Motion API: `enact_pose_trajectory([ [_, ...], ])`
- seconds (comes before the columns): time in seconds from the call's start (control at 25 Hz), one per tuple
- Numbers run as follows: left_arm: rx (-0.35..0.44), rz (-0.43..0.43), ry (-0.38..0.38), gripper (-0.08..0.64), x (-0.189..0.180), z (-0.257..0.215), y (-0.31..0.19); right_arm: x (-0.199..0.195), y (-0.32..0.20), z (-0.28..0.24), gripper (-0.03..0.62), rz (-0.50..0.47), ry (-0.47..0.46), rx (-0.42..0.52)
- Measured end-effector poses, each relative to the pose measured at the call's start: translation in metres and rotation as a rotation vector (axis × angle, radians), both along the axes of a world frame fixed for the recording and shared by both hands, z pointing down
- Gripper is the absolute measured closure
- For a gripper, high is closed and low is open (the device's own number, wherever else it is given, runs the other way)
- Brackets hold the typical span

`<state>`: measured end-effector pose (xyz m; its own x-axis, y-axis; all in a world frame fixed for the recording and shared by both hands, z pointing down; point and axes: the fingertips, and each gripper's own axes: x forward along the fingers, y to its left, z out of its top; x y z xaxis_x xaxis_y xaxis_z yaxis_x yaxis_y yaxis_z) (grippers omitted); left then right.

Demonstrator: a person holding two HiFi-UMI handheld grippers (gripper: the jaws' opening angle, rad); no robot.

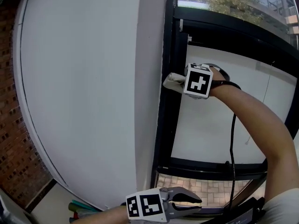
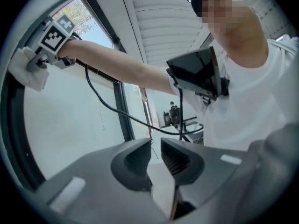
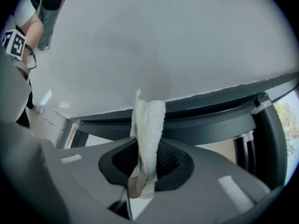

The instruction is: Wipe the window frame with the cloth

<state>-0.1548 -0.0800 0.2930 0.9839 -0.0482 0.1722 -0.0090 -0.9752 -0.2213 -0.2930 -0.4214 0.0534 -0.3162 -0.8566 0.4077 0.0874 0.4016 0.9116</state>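
You're pressing the white cloth (image 1: 172, 81), pinched in your R claw (image 1: 181, 80), on the black window frame (image 1: 164, 125) at mid-height, so wiping's prob. underway w/ the lower stretch left, while your L claw (image 1: 188, 202) is hanging low, pressed nearly together, empty.

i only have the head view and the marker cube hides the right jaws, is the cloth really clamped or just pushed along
Observer: Clamped. The right gripper view shows the right gripper shut on the cloth, a folded white strip standing up between the jaws.
Operator: ok and the left one, anything in it
Observer: No. In the left gripper view the left gripper has its jaws close together with nothing between them, and it points up toward the person, not at the frame.
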Motion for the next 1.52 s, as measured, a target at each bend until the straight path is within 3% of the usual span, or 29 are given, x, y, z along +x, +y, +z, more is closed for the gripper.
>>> enact_pose_trajectory([
  [0.2,0.001,-0.011,0.014,0.476,-0.003,0.000,-0.004,0.016,-0.005,-0.069,0.525,0.074,-0.039,0.118],
  [0.56,0.006,-0.005,0.030,0.476,-0.002,-0.001,-0.001,0.005,0.015,-0.176,0.525,0.063,-0.048,0.373],
  [0.88,0.006,-0.003,0.033,0.476,0.000,-0.005,0.004,0.016,0.024,-0.193,0.525,0.061,-0.081,0.415],
  [1.04,0.007,-0.001,0.039,0.476,0.005,-0.005,0.004,0.015,0.038,-0.189,0.525,0.013,-0.155,0.401],
  [1.24,0.009,0.004,0.041,0.476,0.006,-0.003,0.012,0.013,0.063,-0.129,0.525,-0.111,-0.313,0.206],
  [1.52,0.002,0.019,0.022,0.476,0.013,-0.003,0.009,0.088,0.019,0.031,0.525,-0.006,-0.276,0.038],
])
